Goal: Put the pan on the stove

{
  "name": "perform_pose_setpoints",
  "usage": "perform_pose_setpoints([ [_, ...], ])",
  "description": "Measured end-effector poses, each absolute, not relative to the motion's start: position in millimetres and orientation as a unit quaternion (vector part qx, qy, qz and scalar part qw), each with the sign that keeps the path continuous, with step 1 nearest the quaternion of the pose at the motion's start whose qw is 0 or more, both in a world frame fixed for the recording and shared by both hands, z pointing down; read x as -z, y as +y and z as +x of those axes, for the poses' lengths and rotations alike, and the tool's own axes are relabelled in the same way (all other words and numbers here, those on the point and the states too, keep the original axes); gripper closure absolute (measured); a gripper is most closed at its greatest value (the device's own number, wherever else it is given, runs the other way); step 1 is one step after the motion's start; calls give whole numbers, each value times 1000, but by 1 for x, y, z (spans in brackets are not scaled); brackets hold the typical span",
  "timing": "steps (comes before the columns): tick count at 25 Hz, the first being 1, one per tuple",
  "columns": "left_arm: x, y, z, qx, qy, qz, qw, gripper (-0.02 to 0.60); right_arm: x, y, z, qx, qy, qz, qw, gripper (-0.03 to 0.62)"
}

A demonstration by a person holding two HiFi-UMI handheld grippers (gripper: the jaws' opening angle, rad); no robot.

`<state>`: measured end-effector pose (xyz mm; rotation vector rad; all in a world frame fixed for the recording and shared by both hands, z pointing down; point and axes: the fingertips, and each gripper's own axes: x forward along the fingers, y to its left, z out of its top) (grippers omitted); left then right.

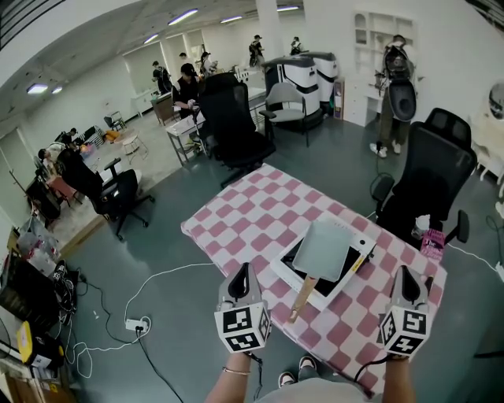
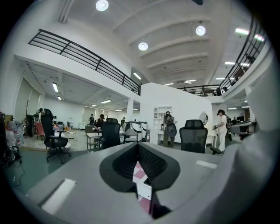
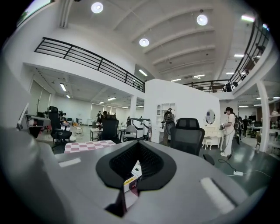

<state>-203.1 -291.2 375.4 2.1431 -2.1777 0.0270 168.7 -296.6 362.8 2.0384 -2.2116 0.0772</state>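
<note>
Desk under pink-checked cloth, open office hall with black chairs around.
Pan lies on the stove, its wooden handle angled toward the person; left gripper and right gripper jaws closed, empty.

Bright ceiling lights, fisheye edges, perhaps soft.

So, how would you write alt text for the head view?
A grey square pan with a wooden handle sits on a white stove on a pink-checked table. The left gripper and right gripper, both shut and empty, hover nearby.
</note>
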Motion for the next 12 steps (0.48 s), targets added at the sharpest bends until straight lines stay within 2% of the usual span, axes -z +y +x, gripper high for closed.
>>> perform_pose_setpoints([
  [12, -384, -302, -206, -16, -710, 701, 66, 583, -376, -306, 166, -68, -742, 666, 38, 586],
])
